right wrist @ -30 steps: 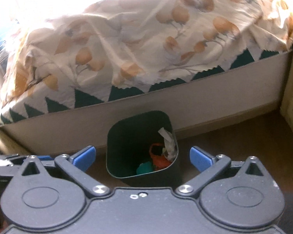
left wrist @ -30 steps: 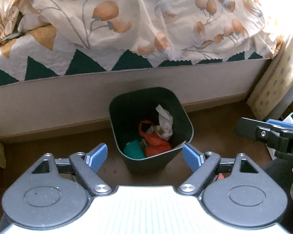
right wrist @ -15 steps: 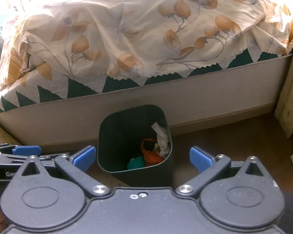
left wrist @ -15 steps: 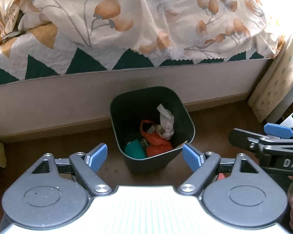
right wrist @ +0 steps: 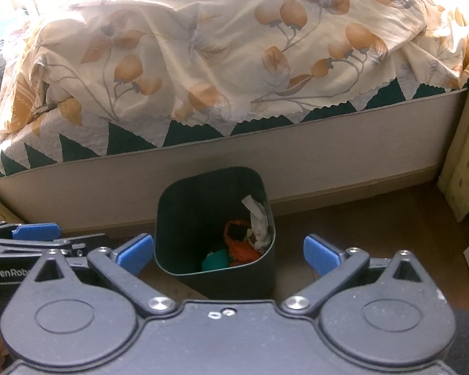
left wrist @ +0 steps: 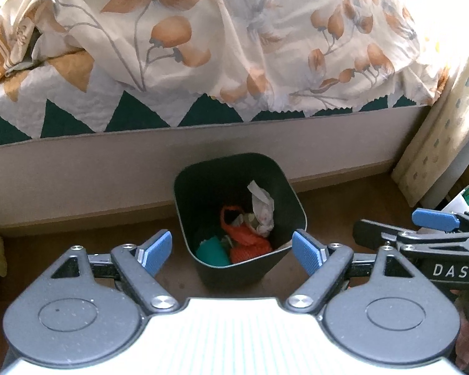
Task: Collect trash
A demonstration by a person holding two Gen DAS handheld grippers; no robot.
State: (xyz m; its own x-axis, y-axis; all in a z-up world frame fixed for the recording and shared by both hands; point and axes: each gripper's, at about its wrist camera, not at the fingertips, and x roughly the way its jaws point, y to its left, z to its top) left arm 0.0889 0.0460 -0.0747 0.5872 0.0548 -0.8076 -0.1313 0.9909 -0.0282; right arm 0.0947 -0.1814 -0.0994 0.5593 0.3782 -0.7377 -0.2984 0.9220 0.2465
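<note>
A dark green square bin stands on the brown floor against the bed base; it also shows in the right wrist view. Inside lie an orange net bag, a teal piece and crumpled white paper. My left gripper is open and empty, its blue pads either side of the bin's near rim, above it. My right gripper is open and empty, framing the bin the same way. The right gripper shows from the side at the right of the left wrist view.
A bed with a leaf-print sheet and green-triangle quilt runs behind the bin. A patterned curtain hangs at the right. White paper or packaging lies on the floor at far right. The left gripper shows at the left of the right wrist view.
Both grippers have drifted slightly; the right gripper has come further into the left wrist view from the right. The bin sits a little more central in the right wrist view. Both stay open.
</note>
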